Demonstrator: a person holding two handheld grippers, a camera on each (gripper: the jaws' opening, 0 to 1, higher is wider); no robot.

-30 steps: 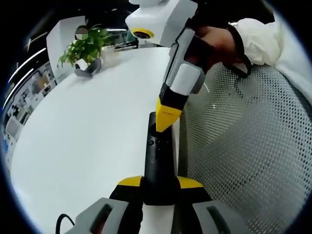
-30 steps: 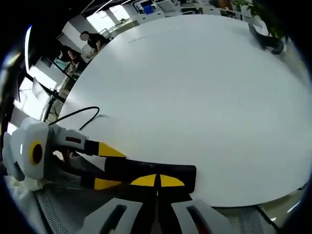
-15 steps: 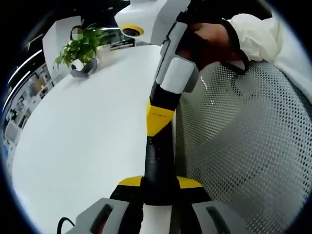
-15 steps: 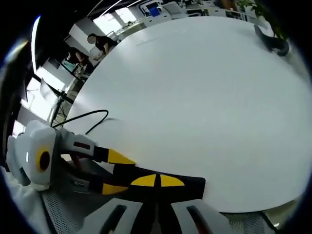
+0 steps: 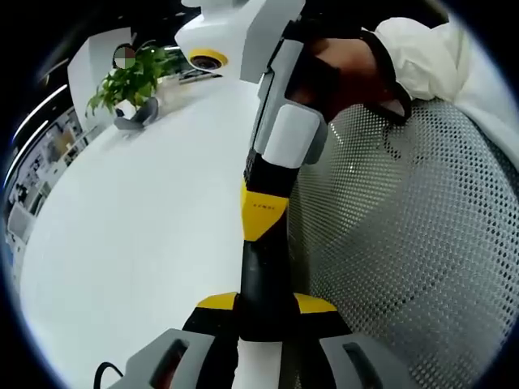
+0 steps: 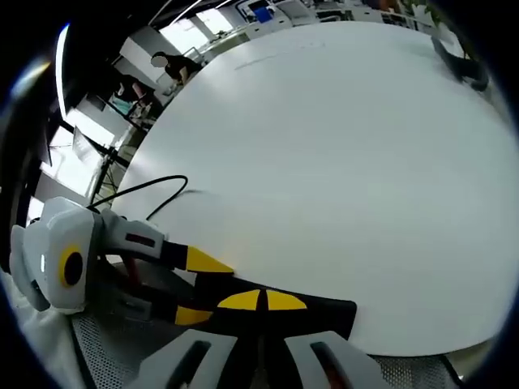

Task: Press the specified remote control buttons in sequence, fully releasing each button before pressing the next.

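Bench: a big white bench (image 6: 340, 154) with a round edge, bare and smooth over most of its top.
Room: an open office lay past the far side, with bright windows and a person (image 6: 166, 65) far away on the left.
Plant: a green plant (image 5: 130, 79) stood on the far part of the bench, with a dark curved thing (image 5: 134, 120) just beside it.
Cable: a thin black cable (image 6: 146, 188) lay on the bench near its left edge.
Chair: a grey mesh chair (image 5: 405, 259) sat just beside the near edge of the bench.
Remote: the black remote control (image 5: 263, 284) was up at the near edge, beside the chair.
Left tongs: the left tongs (image 5: 265, 304) were clenched on the near end of the remote control.
Right tongs: the right tongs (image 6: 260, 301) were pinched together, tips touching the top of the remote control.
Hand: a hand (image 5: 349, 73) in a white sleeve (image 5: 430, 57) held the right tongs.
Open room: lots of bare bench lay far and to the right.
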